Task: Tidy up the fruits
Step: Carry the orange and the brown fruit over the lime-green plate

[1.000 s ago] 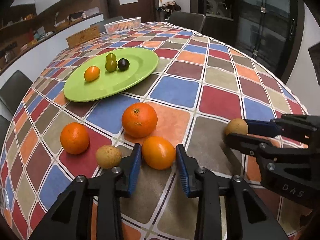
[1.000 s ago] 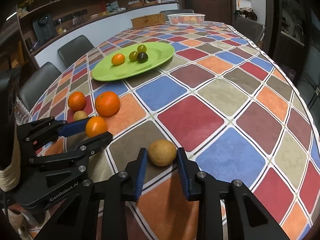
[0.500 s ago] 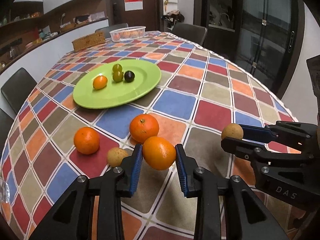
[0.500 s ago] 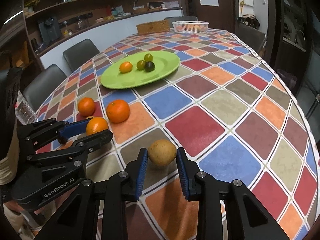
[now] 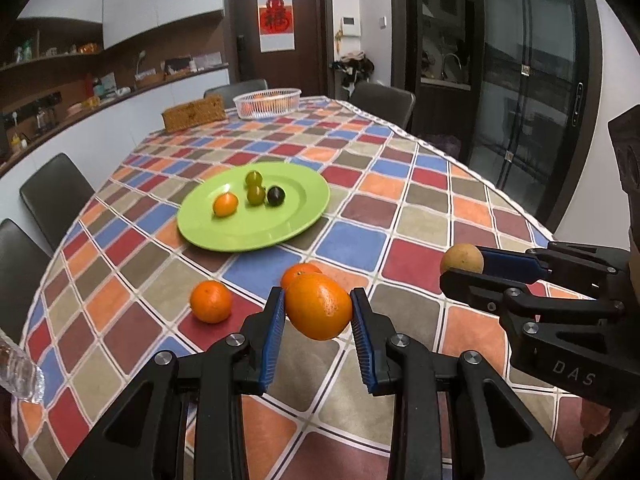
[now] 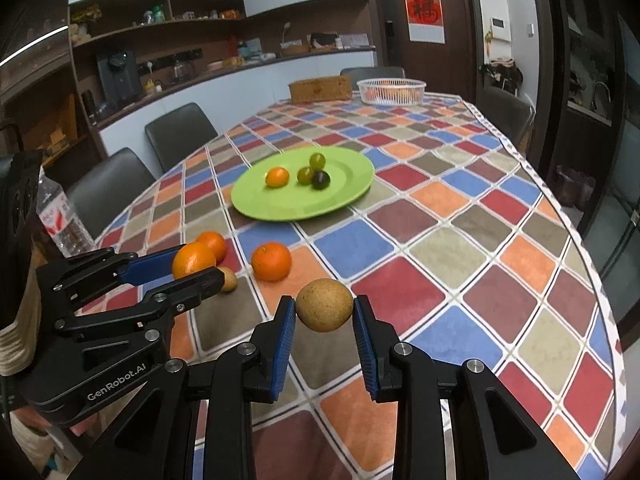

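My left gripper (image 5: 318,312) is shut on an orange (image 5: 319,306) and holds it above the table; it also shows in the right wrist view (image 6: 193,259). My right gripper (image 6: 324,312) is shut on a round brown fruit (image 6: 324,310), lifted off the table; this fruit also shows in the left wrist view (image 5: 462,259). A green plate (image 5: 280,224) in the middle of the table holds a small orange fruit (image 5: 225,205), two green fruits and a dark one (image 5: 275,196). Two oranges (image 6: 271,261) (image 6: 213,243) and a small brown fruit (image 6: 229,279) lie on the cloth.
A checked tablecloth (image 6: 460,240) covers the long table. A white basket (image 6: 391,91) and a wicker box (image 6: 320,88) stand at the far end. A plastic bottle (image 6: 56,220) stands at the left edge. Dark chairs line the sides.
Both grippers have risen from the table with their fruits: the left with the orange, the right with the brown fruit. The views now look further across the room.
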`<control>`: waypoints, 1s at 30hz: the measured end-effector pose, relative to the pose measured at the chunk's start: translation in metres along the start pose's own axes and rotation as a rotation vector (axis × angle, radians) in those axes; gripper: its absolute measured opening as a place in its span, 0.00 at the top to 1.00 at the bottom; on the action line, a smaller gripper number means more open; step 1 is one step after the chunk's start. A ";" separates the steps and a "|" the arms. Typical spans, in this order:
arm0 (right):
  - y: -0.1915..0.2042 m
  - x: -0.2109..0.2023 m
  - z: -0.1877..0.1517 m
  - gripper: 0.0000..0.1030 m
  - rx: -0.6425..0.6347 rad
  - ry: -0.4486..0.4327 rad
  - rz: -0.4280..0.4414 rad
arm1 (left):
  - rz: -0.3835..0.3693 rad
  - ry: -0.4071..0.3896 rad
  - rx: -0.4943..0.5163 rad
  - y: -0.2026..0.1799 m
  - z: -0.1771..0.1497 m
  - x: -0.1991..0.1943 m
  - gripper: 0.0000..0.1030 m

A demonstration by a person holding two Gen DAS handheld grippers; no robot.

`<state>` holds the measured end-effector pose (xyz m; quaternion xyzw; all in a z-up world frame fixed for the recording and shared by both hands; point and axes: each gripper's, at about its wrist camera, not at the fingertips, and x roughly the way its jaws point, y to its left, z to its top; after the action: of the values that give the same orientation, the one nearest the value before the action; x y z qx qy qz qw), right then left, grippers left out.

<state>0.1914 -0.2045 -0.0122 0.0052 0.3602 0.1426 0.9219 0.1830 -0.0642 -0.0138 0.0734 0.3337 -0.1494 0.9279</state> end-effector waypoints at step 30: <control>0.023 -0.008 0.083 0.70 -0.036 -0.178 0.056 | 0.032 -0.156 -0.011 0.044 0.068 -0.019 0.69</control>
<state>0.2355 -0.1772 0.0573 0.0113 0.2741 0.1740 0.9458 0.2238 -0.0340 0.0520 0.0618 0.2600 -0.1381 0.9537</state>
